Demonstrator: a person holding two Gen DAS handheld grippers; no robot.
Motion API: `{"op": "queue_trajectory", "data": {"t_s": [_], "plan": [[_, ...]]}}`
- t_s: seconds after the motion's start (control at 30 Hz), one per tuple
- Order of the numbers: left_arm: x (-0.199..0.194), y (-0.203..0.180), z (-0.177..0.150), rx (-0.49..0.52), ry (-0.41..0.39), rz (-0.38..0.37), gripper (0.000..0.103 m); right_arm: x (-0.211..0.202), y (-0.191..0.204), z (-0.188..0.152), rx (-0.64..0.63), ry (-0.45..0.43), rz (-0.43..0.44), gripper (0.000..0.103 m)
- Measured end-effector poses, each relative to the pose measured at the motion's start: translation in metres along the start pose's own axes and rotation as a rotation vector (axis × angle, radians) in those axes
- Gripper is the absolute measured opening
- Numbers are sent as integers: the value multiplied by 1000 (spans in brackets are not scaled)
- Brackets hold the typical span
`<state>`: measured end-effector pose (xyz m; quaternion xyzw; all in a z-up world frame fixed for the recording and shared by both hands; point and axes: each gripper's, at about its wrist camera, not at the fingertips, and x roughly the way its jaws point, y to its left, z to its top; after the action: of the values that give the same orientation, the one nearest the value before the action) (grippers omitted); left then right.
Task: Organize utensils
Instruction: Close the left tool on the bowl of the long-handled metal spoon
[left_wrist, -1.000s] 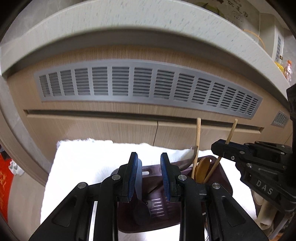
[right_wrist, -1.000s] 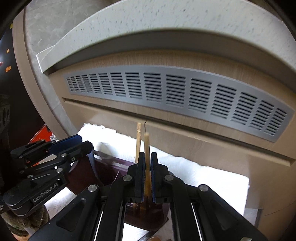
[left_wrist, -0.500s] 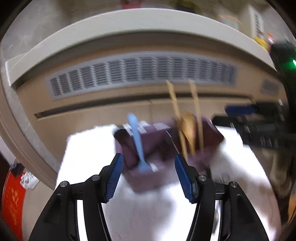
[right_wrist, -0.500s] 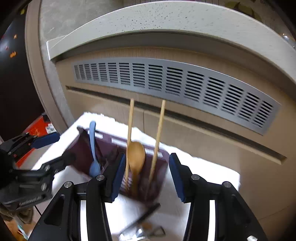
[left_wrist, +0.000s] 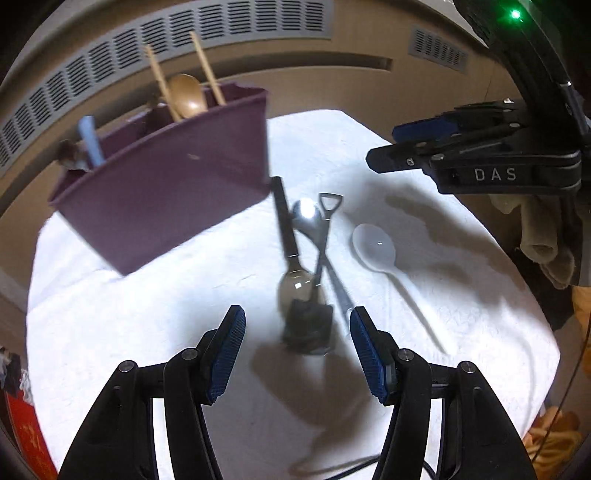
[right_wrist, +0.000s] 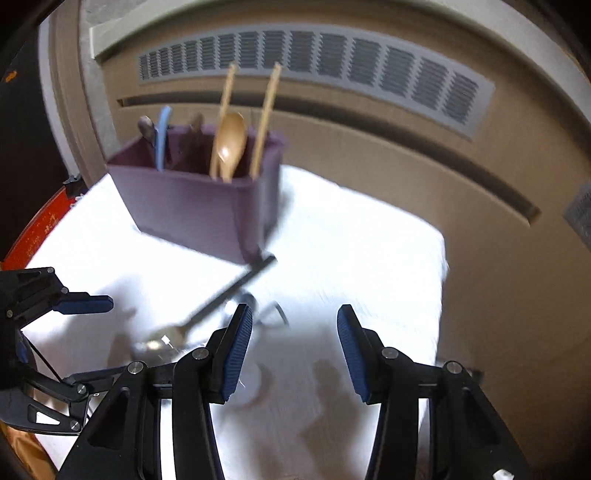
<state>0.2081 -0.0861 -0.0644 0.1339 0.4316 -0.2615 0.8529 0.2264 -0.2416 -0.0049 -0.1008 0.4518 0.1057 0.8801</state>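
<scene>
- Left gripper (left_wrist: 297, 349) — jaws wide apart, empty, hovering over the white cloth (left_wrist: 110, 332).
- Loose spoons (left_wrist: 299, 284) lie just ahead, between its fingertips.
- Right gripper (right_wrist: 293, 349) — also spread, empty.
- Purple holder (left_wrist: 173, 192) stands beyond, chopsticks (left_wrist: 207, 72) inside.

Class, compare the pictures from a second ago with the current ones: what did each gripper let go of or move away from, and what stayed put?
The right gripper released the chopsticks into the purple caddy and opened. The left gripper, whose jaws were narrowed over the caddy, opened too. Both pulled back toward the loose spoons on the white cloth. The caddy stayed.
</scene>
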Motion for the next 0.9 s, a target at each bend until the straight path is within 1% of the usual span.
{"op": "queue_trajectory", "data": {"t_s": [0.1, 0.17, 0.23, 0.3, 0.37, 0.43, 0.5, 0.53, 0.57, 0.67, 0.8, 0.9], "plan": [[12, -5, 4, 8, 16, -30, 59, 6, -14, -10, 40, 22, -11, 45], [20, -1, 6, -2, 26, -13, 59, 11, -21, -11, 70, 35, -2, 46], [29, 5, 9, -44, 34, 5, 59, 14, -23, -11, 83, 42, 3, 46], [35, 15, 12, -101, 42, -4, 59, 15, -21, -13, 83, 44, 7, 46], [41, 22, 11, -148, 57, -29, 58, 15, -17, -15, 81, 48, 18, 46], [39, 22, 8, -151, 46, -32, 57, 16, -13, -17, 77, 53, 28, 46], [36, 21, 6, -149, 40, -33, 47, 17, -6, -19, 69, 57, 37, 46], [34, 20, 4, -149, 35, -28, 36, 17, -2, -20, 66, 57, 39, 46], [33, 20, 2, -150, 31, -20, 33, 18, 1, -20, 65, 59, 43, 46], [24, 24, -9, -164, 16, -22, 33, 18, 8, -21, 62, 64, 55, 46], [1, 31, -31, -183, -13, 4, 33, 14, 18, -22, 45, 63, 75, 46], [-18, 47, -52, -212, -26, 79, 33, 14, 29, -22, 31, 66, 94, 46]]}}
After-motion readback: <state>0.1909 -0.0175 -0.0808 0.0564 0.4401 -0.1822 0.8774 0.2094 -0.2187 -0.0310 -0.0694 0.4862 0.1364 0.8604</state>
